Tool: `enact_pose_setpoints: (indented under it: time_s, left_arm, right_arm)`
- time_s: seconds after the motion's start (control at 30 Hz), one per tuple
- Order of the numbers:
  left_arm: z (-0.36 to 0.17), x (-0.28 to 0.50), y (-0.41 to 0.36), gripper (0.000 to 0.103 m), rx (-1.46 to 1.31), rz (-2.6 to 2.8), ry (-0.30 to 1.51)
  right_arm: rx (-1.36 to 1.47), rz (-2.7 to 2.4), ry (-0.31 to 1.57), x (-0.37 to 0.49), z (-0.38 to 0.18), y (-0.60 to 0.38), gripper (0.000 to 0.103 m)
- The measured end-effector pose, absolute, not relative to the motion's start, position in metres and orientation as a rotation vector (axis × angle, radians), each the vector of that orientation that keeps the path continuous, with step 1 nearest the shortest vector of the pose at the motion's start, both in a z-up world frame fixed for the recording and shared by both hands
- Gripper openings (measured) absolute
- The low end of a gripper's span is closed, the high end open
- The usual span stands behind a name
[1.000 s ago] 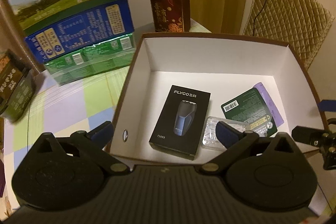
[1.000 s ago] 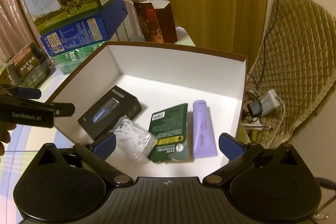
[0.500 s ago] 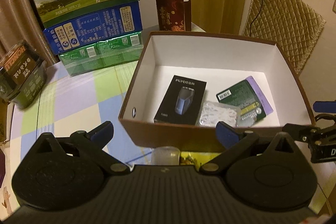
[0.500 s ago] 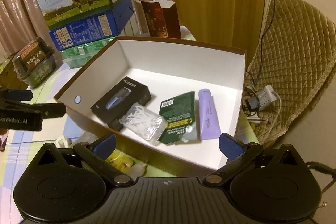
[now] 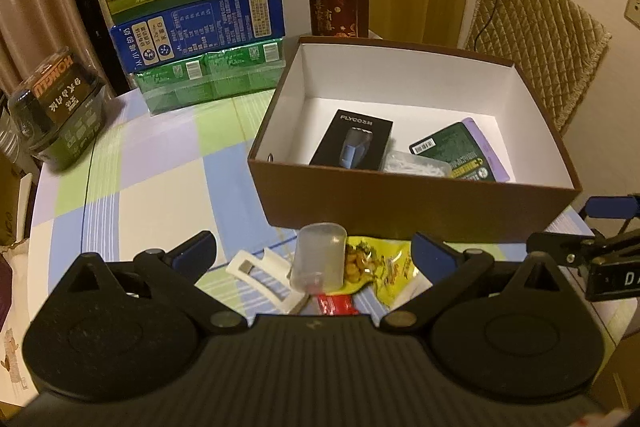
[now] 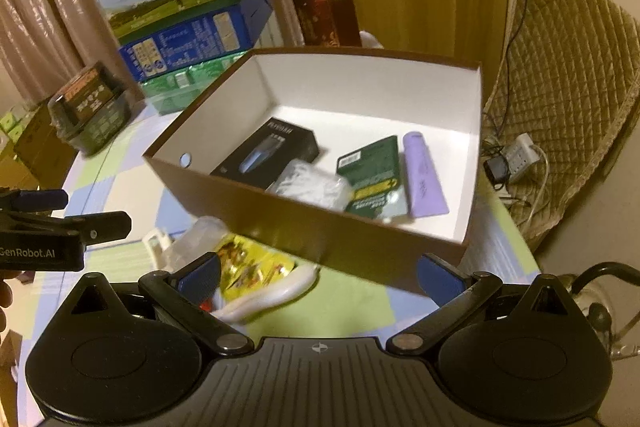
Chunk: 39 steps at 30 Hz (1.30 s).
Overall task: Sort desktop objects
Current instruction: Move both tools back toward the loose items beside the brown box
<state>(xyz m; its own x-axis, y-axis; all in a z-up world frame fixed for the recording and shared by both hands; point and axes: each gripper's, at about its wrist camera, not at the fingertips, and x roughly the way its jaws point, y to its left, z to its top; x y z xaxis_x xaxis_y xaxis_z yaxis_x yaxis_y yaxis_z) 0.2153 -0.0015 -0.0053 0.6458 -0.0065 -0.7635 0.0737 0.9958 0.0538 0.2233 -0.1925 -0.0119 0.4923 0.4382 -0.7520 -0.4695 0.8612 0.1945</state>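
Observation:
A brown box [image 5: 400, 205] with a white inside holds a black shaver carton [image 5: 352, 145], a clear packet [image 5: 416, 163], a green pouch [image 5: 456, 151] and a purple tube [image 6: 422, 175]. In front of it on the table lie a clear cap [image 5: 318, 261], a white plastic piece [image 5: 264, 277], a yellow snack packet [image 5: 380, 265] and a red packet [image 5: 334, 305]. My left gripper [image 5: 314, 255] is open and empty just above these. My right gripper [image 6: 320, 273] is open and empty, over the yellow packet [image 6: 252, 265] and a white strip [image 6: 272, 297].
Stacked milk cartons [image 5: 192, 3] and a dark red carton [image 5: 336, 7] stand behind the box. A dark tin [image 5: 60, 107] sits at the far left. A quilted chair [image 5: 536, 43] stands to the right. The checked tablecloth [image 5: 152, 183] lies left of the box.
Both grippers have pulled back from over the box toward the table's near edge. The loose items in front of the box have come into view. Both stay open.

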Motion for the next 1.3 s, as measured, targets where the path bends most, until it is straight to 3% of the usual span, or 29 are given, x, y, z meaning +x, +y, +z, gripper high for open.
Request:
enact_pose_setpoints:
  time_s: [1.3]
  left_arm:
    - [-0.074,0.155,0.065,0.101,0.017,0.003,1.055]
  right_arm:
    - [0.026,0.508,1.140,0.187,-0.083,-0.160,0.101]
